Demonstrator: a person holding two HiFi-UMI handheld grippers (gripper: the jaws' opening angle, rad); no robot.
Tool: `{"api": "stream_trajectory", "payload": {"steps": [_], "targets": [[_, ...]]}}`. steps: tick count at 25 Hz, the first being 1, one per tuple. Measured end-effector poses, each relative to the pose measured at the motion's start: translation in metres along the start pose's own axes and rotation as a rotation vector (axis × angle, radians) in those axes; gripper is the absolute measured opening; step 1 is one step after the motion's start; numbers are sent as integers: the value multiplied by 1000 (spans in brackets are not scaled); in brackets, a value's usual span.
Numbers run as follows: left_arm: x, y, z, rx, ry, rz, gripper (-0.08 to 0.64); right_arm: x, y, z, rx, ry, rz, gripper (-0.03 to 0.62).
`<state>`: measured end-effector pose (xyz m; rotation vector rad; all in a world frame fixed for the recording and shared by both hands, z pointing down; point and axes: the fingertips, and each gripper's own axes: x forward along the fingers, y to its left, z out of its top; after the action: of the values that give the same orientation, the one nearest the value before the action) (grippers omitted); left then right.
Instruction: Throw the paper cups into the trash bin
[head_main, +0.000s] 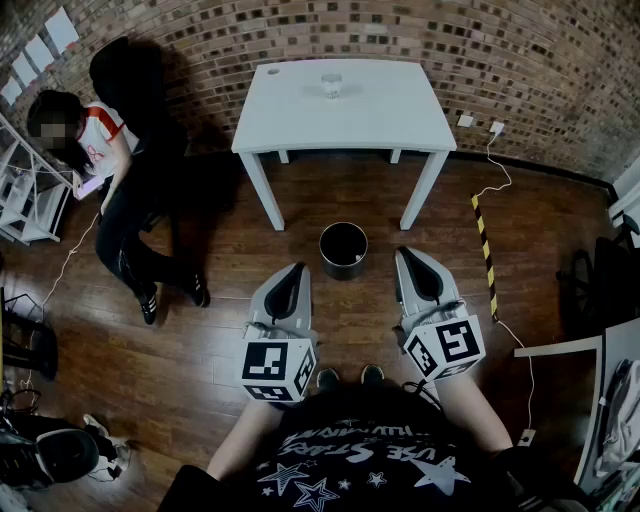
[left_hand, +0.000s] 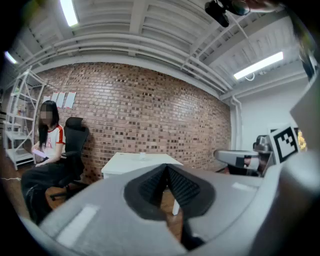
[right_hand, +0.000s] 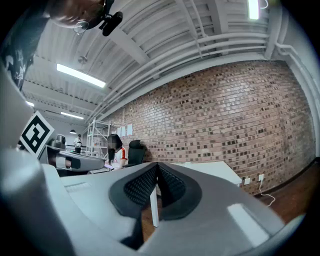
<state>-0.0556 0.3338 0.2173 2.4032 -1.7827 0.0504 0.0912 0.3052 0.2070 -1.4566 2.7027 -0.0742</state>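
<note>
Left gripper (head_main: 293, 272) and right gripper (head_main: 405, 256) are both pressed together, empty. What looks like a paper cup (head_main: 331, 85) stands on the white table (head_main: 390, 115), beyond the trash bin (head_main: 343, 249); probably light and crushable, best pinched gently across the rim.

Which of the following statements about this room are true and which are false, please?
1. The bin stands on the floor in front of the table. True.
2. The right gripper holds a cup. False: its jaws are shut on nothing, and the cup stands on the table.
3. The left gripper is shut and empty. True.
4. The seated person is at the right of the head view. False: the person sits at its left, by the brick wall.
5. Several cups stand on the table. False: only one shows.
</note>
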Motion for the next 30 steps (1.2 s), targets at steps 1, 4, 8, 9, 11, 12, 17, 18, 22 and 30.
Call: {"api": "stream_trajectory", "payload": {"steps": [1,4,8,9,11,12,17,18,22,30], "targets": [[-2,6,3,7,-11,7,6,2,-3,3,9,-15,-19,8],[-10,23,15,42,-50,22,5,10,-7,10,27,-48,-61,8],[-15,38,33,84,-84,26,5,23,-6,9,17,-57,-95,8],[-14,42,34,83,-80,27,5,25,-6,8,12,-56,-104,8],[-11,53,29,79,-72,27,5,30,-7,7,9,-55,-116,8],[-9,58,24,77,-68,28,5,32,-7,6,11,-53,-120,8],[11,75,18,61,-43,53,5,49,-26,3,16,-47,-136,8],[18,78,17,62,-45,57,5,55,-31,2,19,-49,-134,8],[56,87,18,68,-39,88,5,90,-57,-6,34,-57,-106,8],[181,104,35,99,-42,166,5,201,-160,-7,36,-111,-60,8]]}}
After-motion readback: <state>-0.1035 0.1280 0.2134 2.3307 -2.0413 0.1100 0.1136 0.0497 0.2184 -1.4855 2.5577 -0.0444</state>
